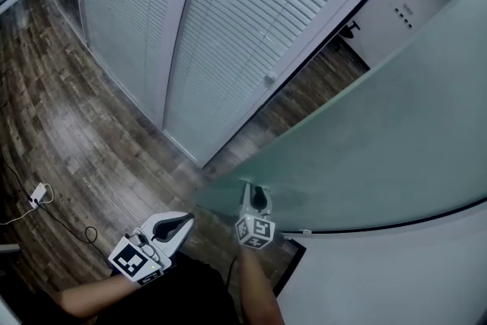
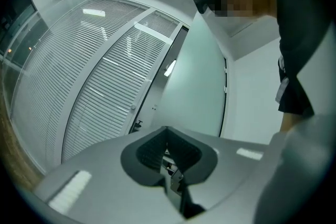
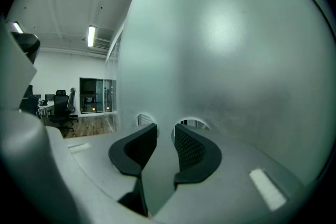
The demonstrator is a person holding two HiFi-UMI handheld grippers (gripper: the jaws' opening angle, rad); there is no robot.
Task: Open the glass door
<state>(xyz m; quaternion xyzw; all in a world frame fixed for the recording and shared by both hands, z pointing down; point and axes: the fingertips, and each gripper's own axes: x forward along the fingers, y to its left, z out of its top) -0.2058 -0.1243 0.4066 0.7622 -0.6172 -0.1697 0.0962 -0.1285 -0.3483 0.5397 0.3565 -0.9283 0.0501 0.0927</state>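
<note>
The frosted glass door point(image 1: 365, 156) stands swung out over the wooden floor. Its free edge runs between the jaws of my right gripper point(image 1: 255, 199). In the right gripper view the pane point(image 3: 226, 50) fills the gap of the right gripper point(image 3: 165, 136), and both dark pads press on it. My left gripper point(image 1: 185, 222) hangs to the left of the door, apart from it, shut with nothing in it. In the left gripper view the left gripper point(image 2: 167, 140) points towards the door point(image 2: 199, 86) and the doorway.
A curved wall of glass with white blinds point(image 1: 228, 27) runs along the far side. A cable with a white plug point(image 1: 36, 195) lies on the wooden floor point(image 1: 68, 133). A white wall point(image 1: 396, 278) is near right. Office chairs point(image 3: 62, 105) stand beyond the door.
</note>
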